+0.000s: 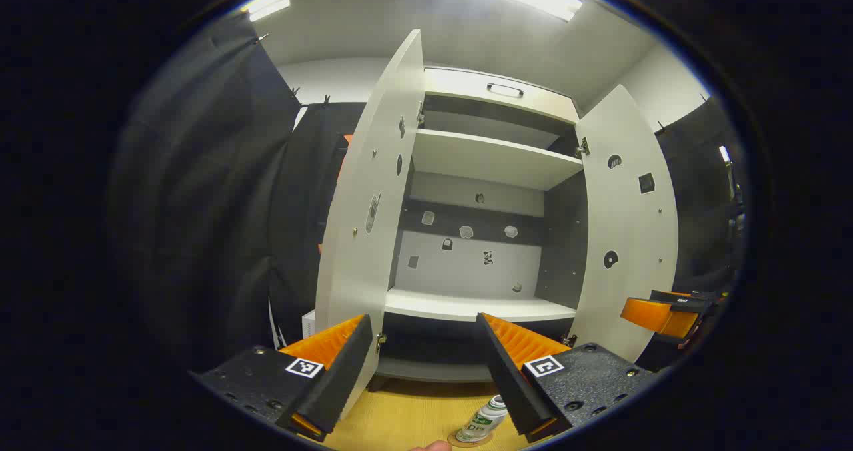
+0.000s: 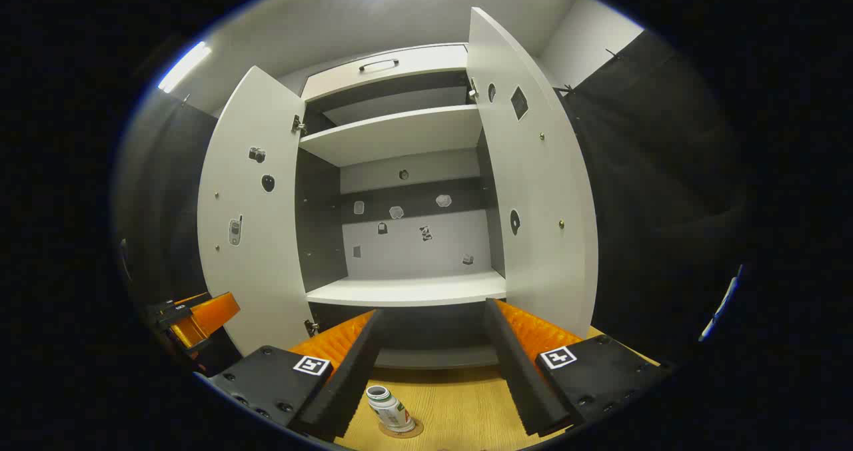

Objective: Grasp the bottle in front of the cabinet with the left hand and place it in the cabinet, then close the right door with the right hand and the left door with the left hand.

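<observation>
In the left gripper view, the left gripper (image 1: pixel 426 371) is spread wide and holds nothing, raised toward the cabinet (image 1: pixel 480 308) with both doors open; the bottle (image 1: pixel 483 423) stands on the wooden floor (image 1: pixel 400 418) below. In the right gripper view, the right gripper (image 2: pixel 433 364) is also spread and empty, and the uncapped bottle (image 2: pixel 390 409) stands on a round coaster (image 2: pixel 413 431) before the cabinet (image 2: pixel 406 291).

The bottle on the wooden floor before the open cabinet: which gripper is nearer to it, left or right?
Too close to call. The bottle sits just beside the left gripper, by one finger; it sits equally near the right gripper, upright and ungrasped.
</observation>
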A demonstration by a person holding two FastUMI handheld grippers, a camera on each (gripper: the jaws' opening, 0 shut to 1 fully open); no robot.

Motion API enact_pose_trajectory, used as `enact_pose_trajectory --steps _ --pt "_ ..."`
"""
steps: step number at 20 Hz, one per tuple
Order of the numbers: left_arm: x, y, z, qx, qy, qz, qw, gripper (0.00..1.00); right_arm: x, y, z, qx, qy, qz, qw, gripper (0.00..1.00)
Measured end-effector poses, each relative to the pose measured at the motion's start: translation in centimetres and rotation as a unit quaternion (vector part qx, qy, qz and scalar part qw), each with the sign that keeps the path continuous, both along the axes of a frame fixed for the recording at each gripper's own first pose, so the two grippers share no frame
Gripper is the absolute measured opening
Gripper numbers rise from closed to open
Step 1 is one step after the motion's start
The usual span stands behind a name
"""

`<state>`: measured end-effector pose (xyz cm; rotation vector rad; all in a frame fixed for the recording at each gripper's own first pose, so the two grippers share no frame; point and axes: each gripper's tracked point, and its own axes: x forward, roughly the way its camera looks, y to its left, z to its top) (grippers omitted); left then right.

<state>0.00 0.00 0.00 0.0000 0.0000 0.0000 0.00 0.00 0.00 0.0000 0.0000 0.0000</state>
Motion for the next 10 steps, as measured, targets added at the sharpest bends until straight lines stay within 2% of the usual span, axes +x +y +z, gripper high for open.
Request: enact_pose_trajectory --steps 10 --pt "0.11 0.17 0.55 0.01 -0.005 -0.002 1.0 0.95 0.13 0.2 0.24 0.005 -0.006 0.0 1.0 0.98"
